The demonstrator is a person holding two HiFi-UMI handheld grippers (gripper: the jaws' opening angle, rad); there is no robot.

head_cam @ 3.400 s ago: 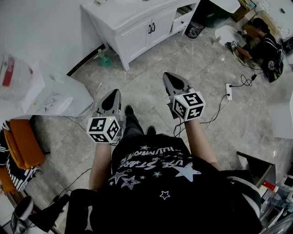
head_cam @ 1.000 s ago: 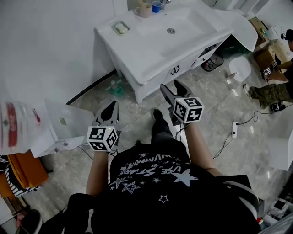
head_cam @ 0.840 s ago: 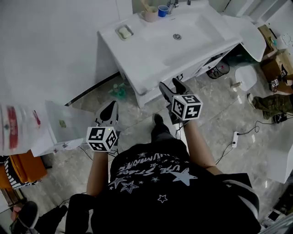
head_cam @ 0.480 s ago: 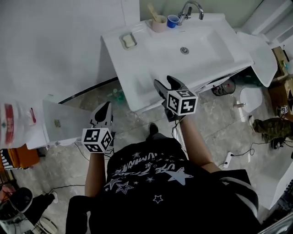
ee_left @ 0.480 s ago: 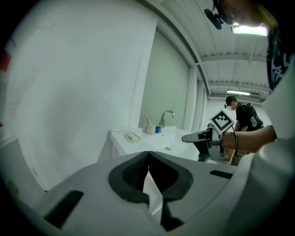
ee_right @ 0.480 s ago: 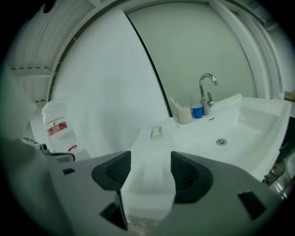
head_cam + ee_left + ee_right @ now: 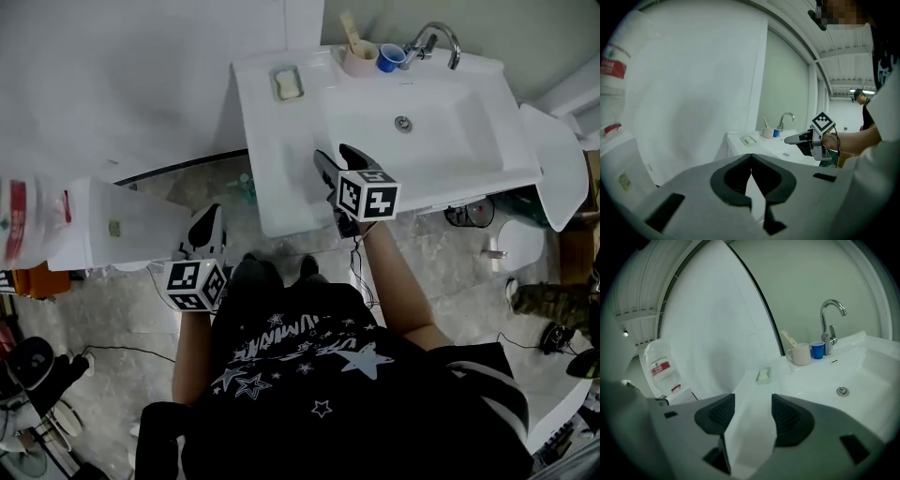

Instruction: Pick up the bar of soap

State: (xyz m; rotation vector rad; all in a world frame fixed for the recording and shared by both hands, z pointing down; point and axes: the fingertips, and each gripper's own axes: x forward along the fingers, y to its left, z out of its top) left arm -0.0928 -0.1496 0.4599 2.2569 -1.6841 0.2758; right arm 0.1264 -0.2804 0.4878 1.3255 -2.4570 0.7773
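Note:
The pale bar of soap (image 7: 288, 84) lies in a small dish at the back left corner of the white sink counter (image 7: 281, 178). It also shows in the right gripper view as the soap (image 7: 763, 374) straight ahead, and in the left gripper view as the soap (image 7: 749, 139) far off. My right gripper (image 7: 336, 156) hovers over the counter's front part, well short of the soap. Its jaws are apart and closing with nothing between them. My left gripper (image 7: 207, 223) hangs low over the floor, left of the counter, its jaws shut and empty.
A beige cup (image 7: 359, 58) with a toothbrush, a blue cup (image 7: 388, 58) and a faucet (image 7: 434, 39) stand at the back of the basin (image 7: 441, 131). A white box (image 7: 122, 227) and a plastic bag (image 7: 21, 220) sit on the left. A wall runs behind.
The sink counter has come closer and now lies under my right gripper, which reached forward over its front edge. The left gripper stayed low beside me.

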